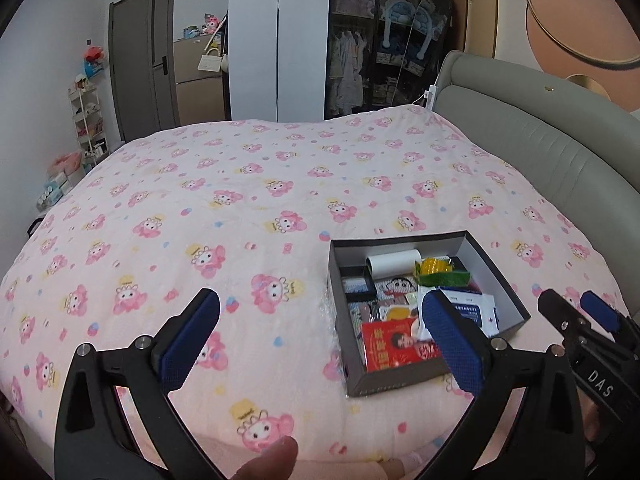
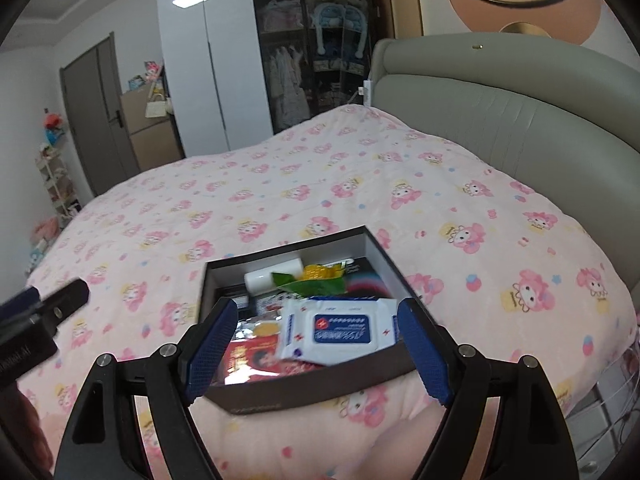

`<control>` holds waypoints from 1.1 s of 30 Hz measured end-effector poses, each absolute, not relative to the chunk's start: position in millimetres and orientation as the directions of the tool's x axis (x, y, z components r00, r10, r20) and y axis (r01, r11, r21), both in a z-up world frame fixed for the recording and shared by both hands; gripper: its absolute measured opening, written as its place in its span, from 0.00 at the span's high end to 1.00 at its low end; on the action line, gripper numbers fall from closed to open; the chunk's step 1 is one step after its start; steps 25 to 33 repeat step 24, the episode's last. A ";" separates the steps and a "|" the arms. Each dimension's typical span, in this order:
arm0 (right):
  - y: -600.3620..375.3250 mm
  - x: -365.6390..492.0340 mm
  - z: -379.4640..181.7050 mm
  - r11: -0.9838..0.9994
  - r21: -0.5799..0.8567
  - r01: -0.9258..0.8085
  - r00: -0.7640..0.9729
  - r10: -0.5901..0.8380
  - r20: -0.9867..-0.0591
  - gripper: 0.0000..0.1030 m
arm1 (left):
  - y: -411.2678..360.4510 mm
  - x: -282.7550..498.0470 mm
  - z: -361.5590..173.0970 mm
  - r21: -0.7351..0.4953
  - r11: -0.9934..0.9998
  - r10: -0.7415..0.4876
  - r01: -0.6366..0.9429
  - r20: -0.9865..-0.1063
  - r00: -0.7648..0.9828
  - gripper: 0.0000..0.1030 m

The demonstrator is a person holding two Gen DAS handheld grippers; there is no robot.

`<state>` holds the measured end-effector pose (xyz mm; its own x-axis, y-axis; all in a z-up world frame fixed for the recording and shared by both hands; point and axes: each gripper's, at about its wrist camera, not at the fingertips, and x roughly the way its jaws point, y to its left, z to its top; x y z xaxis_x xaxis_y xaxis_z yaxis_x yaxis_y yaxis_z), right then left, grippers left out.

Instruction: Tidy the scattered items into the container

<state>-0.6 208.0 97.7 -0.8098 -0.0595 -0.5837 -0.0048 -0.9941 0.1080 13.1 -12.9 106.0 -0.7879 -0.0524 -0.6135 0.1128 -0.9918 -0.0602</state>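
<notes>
Your left gripper stands wide with nothing between its blue pads; your right gripper is likewise spread wide and empty. Both hang above the near edge of the bed, over its pink cartoon-print cover. The open dark box rests on the bed in front of you. Inside lie a wipes packet, a red packet, a white roll and a yellow-and-green item.

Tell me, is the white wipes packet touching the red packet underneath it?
Touching: the right wrist view shows the white wipes packet lying overlapped on the red packet.
</notes>
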 end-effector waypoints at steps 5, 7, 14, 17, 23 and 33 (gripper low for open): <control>196.8 18.8 105.3 -0.995 0.092 0.047 -0.820 -0.091 -0.565 0.20 | -17.3 36.1 101.0 -0.067 -0.990 -0.055 0.120 -0.608 -0.792 0.01; 192.2 24.3 106.1 -0.995 0.081 0.059 -0.823 -0.094 -0.561 0.20 | -19.1 43.2 97.9 -0.063 -0.990 -0.061 0.124 -0.607 -0.793 0.01; 180.3 35.5 96.9 -0.990 0.092 0.104 -0.808 -0.139 -0.572 0.20 | -30.3 61.4 85.6 -0.029 -0.987 -0.109 0.160 -0.616 -0.780 0.01; 174.0 37.7 90.4 -0.989 0.090 0.117 -0.796 -0.148 -0.586 0.20 | -35.4 65.3 82.6 -0.041 -0.984 -0.108 0.171 -0.622 -0.776 0.01; 160.7 39.8 82.8 -0.986 0.074 0.147 -0.781 -0.162 -0.603 0.20 | -38.3 66.5 77.1 -0.042 -0.983 -0.112 0.177 -0.624 -0.773 0.01; 159.2 40.0 81.9 -0.986 0.071 0.151 -0.779 -0.163 -0.605 0.20 | -38.1 65.8 75.9 -0.041 -0.984 -0.111 0.176 -0.627 -0.771 0.01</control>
